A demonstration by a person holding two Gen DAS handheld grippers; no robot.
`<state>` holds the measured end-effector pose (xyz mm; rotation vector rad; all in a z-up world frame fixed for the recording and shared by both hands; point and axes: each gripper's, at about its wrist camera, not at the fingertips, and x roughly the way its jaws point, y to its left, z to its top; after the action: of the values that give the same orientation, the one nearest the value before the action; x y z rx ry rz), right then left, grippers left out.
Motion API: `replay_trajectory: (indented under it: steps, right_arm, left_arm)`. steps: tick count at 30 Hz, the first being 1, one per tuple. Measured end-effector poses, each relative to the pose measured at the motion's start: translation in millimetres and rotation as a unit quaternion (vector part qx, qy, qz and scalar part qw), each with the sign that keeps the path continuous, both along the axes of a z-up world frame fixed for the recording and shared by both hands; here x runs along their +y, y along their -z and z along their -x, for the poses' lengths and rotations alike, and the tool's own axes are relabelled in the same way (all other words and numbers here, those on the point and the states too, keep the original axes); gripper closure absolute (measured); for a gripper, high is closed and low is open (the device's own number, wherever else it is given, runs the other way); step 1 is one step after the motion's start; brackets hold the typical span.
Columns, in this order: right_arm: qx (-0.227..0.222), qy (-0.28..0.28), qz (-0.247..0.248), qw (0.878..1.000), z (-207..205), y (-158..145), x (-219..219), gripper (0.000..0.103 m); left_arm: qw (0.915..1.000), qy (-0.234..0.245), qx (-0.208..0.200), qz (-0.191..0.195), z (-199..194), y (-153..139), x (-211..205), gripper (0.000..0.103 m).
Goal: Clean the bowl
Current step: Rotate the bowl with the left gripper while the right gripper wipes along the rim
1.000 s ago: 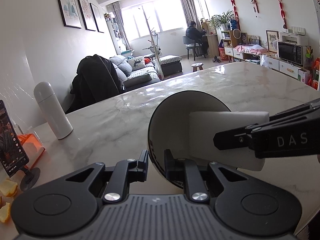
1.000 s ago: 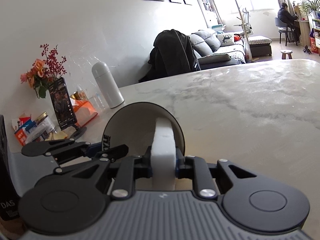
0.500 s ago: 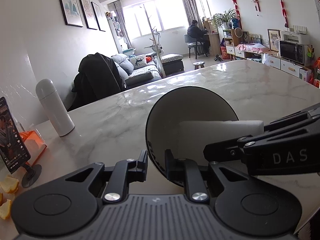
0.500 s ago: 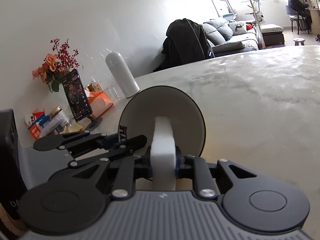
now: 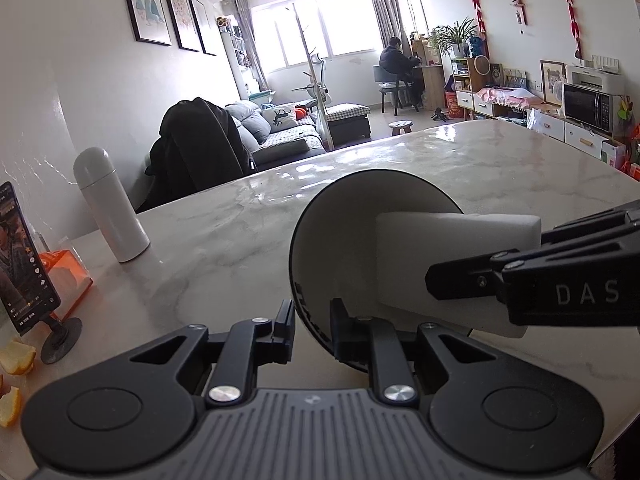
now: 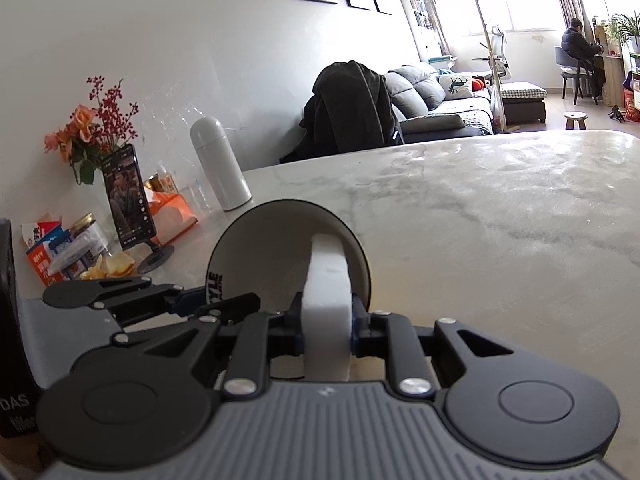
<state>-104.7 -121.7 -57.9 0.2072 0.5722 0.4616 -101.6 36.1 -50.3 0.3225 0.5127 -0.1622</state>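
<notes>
**Bowl tipped on edge, sponge pressed inside**

L wrist view: left gripper [image 5: 311, 330] at bottom centre, jaws narrow, clamped on the near rim of the bowl [image 5: 340, 248]. Bowl is dark outside, pale inside, tipped up so its opening faces the right of frame, sitting centre frame over the marble table [image 5: 224, 240]. White sponge [image 5: 452, 240] lies inside the bowl's opening, its far end against the inner wall. Right gripper [image 5: 430, 280] comes in from the right edge, jaws closed tight on the sponge.

R wrist view: right gripper [image 6: 326, 322] at bottom centre, jaws pinching the sponge [image 6: 326, 280] edge-on; the sponge's tip pokes into the bowl [image 6: 276, 240], centre frame, opening toward the camera. Left gripper [image 6: 208, 302] reaches in from lower left and holds the bowl's left rim.

Bkgd: white flask [image 5: 110, 208] upright at left on the table, well apart from the bowl. Phone on stand [image 6: 128, 198] and flowers [image 6: 90, 130] at left of R view, by the wall.
</notes>
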Motion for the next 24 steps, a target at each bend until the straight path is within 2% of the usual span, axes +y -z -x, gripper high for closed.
replay_trajectory:
  steps: [5,17,24]
  right_arm:
    - [0.013,-0.010,-0.002,1.000,-0.8,7.8,4.0,0.082]
    - [0.021,-0.024,0.004,0.999,-2.3,15.9,7.1,0.082]
    - [0.027,-0.032,0.000,0.999,-3.0,20.3,9.2,0.082]
  left_arm:
    - [0.9997,0.009,0.004,0.021,0.1,-4.2,3.3,0.083]
    - [0.9988,0.030,-0.016,0.034,2.3,-23.0,-1.7,0.077]
    - [0.9970,0.072,-0.029,-0.006,-9.0,-31.7,-22.6,0.077]
